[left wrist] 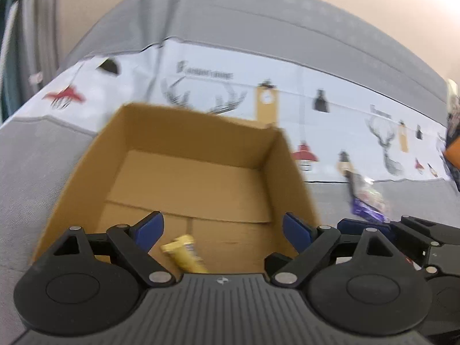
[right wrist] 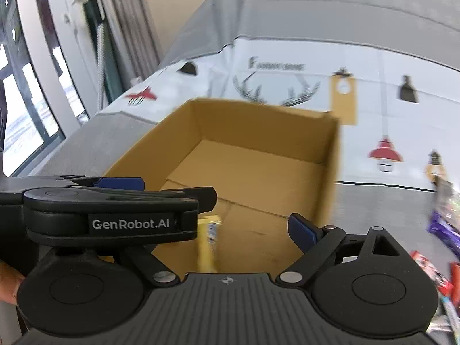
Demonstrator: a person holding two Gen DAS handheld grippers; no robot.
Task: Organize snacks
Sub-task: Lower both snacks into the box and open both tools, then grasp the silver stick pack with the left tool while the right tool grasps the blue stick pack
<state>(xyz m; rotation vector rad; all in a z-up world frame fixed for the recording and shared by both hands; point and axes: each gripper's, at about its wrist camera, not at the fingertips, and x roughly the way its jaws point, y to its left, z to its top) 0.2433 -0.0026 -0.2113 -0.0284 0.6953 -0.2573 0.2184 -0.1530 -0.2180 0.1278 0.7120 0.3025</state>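
An open cardboard box [left wrist: 290, 178] sits on a grey sofa seat; it also shows in the right wrist view [right wrist: 330, 172]. A yellow snack packet [left wrist: 185, 254] lies on the box floor near its front, also seen in the right wrist view [right wrist: 208, 244]. My left gripper [left wrist: 222, 230] is open and empty, just above the box's front edge over the packet. My right gripper [right wrist: 218, 224] is open and empty beside it; the left gripper's body [right wrist: 115, 218] hides its left finger. A purple snack packet [left wrist: 366, 204] lies on the seat to the right of the box.
A white patterned cloth [left wrist: 330, 100] with antlers and lamps covers the sofa back. More snack packets, purple [right wrist: 444, 230] and red [right wrist: 451, 279], lie at the right of the seat. A window [right wrist: 26, 86] is at the far left.
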